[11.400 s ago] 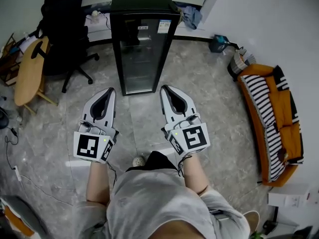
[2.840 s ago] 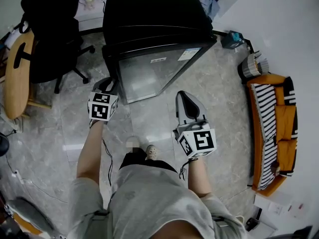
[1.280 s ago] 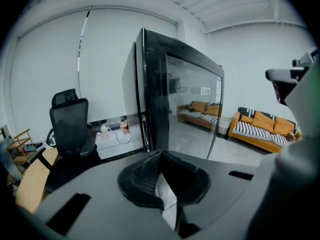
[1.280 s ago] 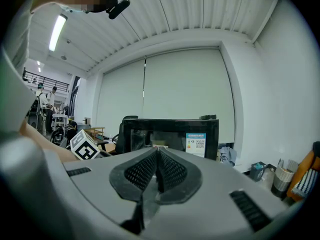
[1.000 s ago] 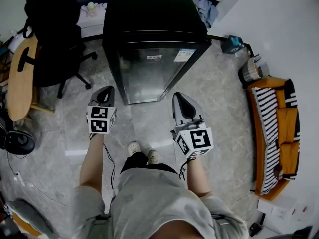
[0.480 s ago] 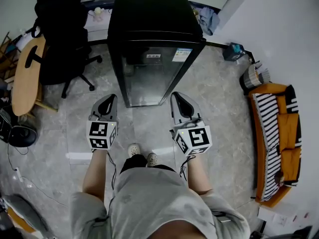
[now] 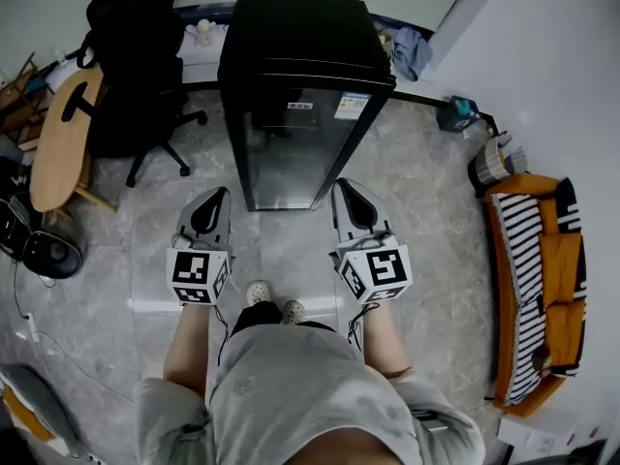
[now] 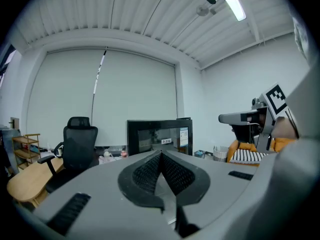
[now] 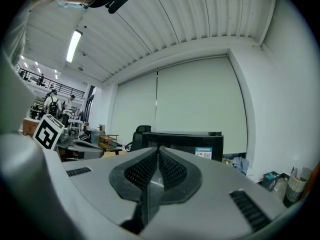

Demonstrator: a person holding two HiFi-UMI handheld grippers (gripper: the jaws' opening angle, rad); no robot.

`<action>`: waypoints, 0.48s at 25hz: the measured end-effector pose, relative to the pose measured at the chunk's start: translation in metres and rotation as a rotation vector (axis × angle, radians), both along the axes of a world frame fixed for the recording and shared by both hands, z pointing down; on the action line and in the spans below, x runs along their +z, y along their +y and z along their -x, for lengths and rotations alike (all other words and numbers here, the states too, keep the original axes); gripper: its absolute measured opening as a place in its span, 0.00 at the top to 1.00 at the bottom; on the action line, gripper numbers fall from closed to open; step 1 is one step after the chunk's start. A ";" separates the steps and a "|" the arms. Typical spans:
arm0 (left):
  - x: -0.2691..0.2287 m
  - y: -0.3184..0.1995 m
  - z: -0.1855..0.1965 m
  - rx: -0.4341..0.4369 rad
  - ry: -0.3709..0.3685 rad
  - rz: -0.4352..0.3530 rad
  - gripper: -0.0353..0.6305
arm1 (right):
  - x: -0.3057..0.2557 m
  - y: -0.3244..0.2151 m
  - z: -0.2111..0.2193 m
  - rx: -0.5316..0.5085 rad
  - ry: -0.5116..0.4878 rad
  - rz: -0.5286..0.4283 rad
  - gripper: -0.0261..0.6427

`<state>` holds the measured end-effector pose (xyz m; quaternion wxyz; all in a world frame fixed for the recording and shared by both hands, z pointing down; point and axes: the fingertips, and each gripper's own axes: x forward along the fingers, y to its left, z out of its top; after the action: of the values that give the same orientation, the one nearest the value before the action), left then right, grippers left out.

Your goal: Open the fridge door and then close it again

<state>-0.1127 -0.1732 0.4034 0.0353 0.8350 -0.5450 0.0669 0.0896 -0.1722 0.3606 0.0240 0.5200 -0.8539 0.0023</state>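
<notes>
On marbled grey tiles [image 7: 412, 197] stands a boxy, glass-fronted black fridge [image 7: 296, 42].

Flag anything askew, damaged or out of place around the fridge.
Nothing stands out. The fridge stands upright with its glass door shut flush. The left gripper and right gripper hang in front of it, both closed and empty.

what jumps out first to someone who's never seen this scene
The black fridge with its glass door shut stands centre top in the head view, and the left tool and right tool, both shut and empty, point at it from below. Next comes the orange sofa with striped cushions along the right wall, and a black office chair left of the fridge.
</notes>
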 end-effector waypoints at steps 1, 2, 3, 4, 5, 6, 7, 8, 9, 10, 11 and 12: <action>-0.005 0.004 -0.002 0.000 0.001 -0.014 0.92 | -0.002 0.002 -0.001 -0.001 -0.003 -0.004 0.92; -0.009 0.008 -0.004 0.001 0.003 -0.027 0.92 | -0.004 0.005 -0.002 -0.001 -0.005 -0.007 0.92; -0.014 0.011 -0.005 0.002 0.005 -0.040 0.92 | -0.006 0.007 -0.004 -0.001 -0.008 -0.011 0.92; -0.018 0.015 -0.007 0.002 0.009 -0.052 0.92 | -0.007 0.010 -0.005 0.000 -0.009 -0.015 0.92; -0.022 0.018 -0.009 0.002 0.013 -0.063 0.92 | -0.009 0.012 -0.006 0.000 -0.009 -0.019 0.92; -0.025 0.021 -0.010 0.001 0.016 -0.073 0.92 | -0.010 0.014 -0.007 0.001 -0.008 -0.023 0.92; -0.028 0.023 -0.011 0.001 0.018 -0.081 0.92 | -0.011 0.016 -0.008 0.000 -0.007 -0.026 0.92; -0.031 0.026 -0.012 0.001 0.020 -0.087 0.92 | -0.012 0.018 -0.008 -0.001 -0.005 -0.028 0.92; -0.033 0.029 -0.012 0.002 0.021 -0.092 0.93 | -0.013 0.021 -0.008 -0.002 -0.004 -0.031 0.92; -0.035 0.031 -0.013 0.004 0.024 -0.097 0.92 | -0.014 0.023 -0.008 -0.003 -0.004 -0.033 0.92; -0.037 0.033 -0.014 0.007 0.026 -0.103 0.92 | -0.015 0.025 -0.008 -0.003 -0.005 -0.036 0.92; -0.039 0.035 -0.015 0.010 0.028 -0.108 0.92 | -0.016 0.026 -0.008 -0.003 -0.008 -0.039 0.92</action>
<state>-0.0980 -0.1381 0.3640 -0.0024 0.8392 -0.5431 0.0259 0.0980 -0.1459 0.3442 0.0107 0.5192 -0.8545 -0.0124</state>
